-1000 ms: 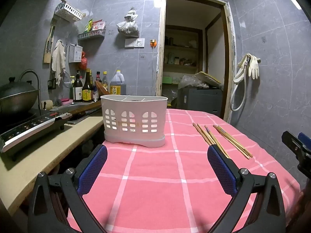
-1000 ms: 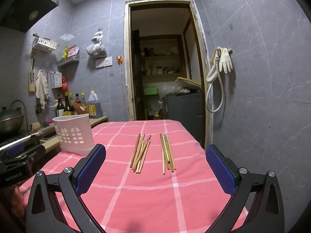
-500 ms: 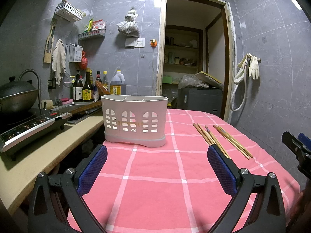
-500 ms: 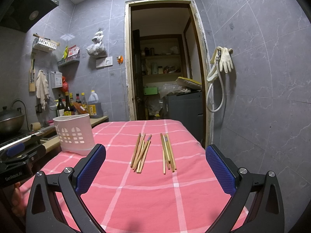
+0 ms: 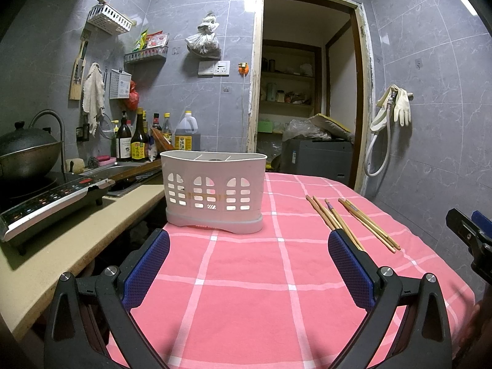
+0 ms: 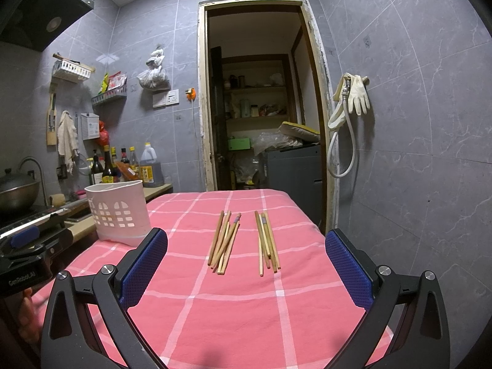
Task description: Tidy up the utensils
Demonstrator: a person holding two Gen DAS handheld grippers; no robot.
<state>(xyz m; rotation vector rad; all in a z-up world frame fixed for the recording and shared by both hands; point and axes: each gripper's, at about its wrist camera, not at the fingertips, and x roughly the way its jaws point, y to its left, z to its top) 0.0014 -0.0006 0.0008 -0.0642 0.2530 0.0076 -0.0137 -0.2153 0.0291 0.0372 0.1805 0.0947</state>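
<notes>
The white utensil caddy [image 5: 212, 191] is standing upright on the pink checked tablecloth [image 5: 246, 292], at the edge nearest the counter; the left gripper [image 5: 247, 264] is hovering just short of it, fingers spread wide and holding nothing, with bare cloth lying between them and the caddy. Well to the right of the caddy, two loose bundles of wooden chopsticks [image 6: 224, 241] are lying flat, the second bundle [image 6: 267, 240] a little farther from the caddy; the right gripper [image 6: 246, 264] is facing them, fingers wide apart and empty too. Beyond the caddy, sauce bottles [image 5: 135, 141] and an oil jug [image 5: 187, 133] are lining the counter, labels too small to read; an induction cooker [image 5: 52, 200] is sitting left of it. Only the right wrist view is showing "GenRobot.AI" on the other gripper's body [image 6: 23, 278]; only the left view is showing the caddy's dividers inside the rim.
</notes>
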